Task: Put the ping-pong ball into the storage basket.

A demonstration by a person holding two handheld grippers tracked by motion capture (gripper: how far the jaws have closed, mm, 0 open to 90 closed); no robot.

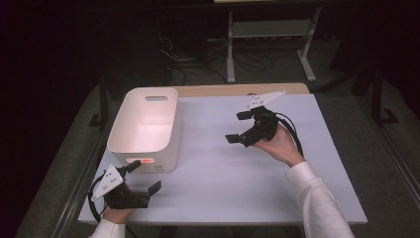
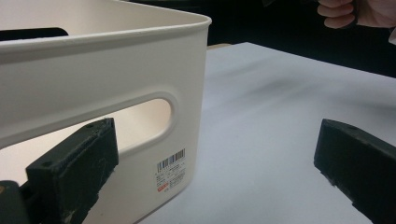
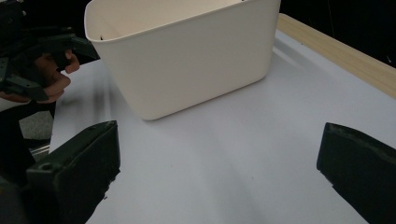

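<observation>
A white plastic bin (image 1: 134, 148) with slot handles stands on the left part of the pale table (image 1: 237, 178); what lies inside it is hard to tell. My left gripper (image 1: 145, 177) is open at the front left, just before the bin's near end. In the left gripper view the left gripper (image 2: 217, 140) has its jaws wide apart, one beside the bin (image 2: 93, 79) and its handle slot. My right gripper (image 1: 236, 127) hangs open above the table's middle right, pointing at the bin (image 3: 196, 60). Nothing sits between the right gripper (image 3: 219, 140) jaws.
A barcode label (image 2: 171, 170) is stuck on the bin's near end. A wooden strip (image 1: 237, 89) runs along the table's far edge. Behind the table are floor cables and a metal stand (image 1: 270, 29). The other hand (image 3: 42, 79) shows at the left of the right gripper view.
</observation>
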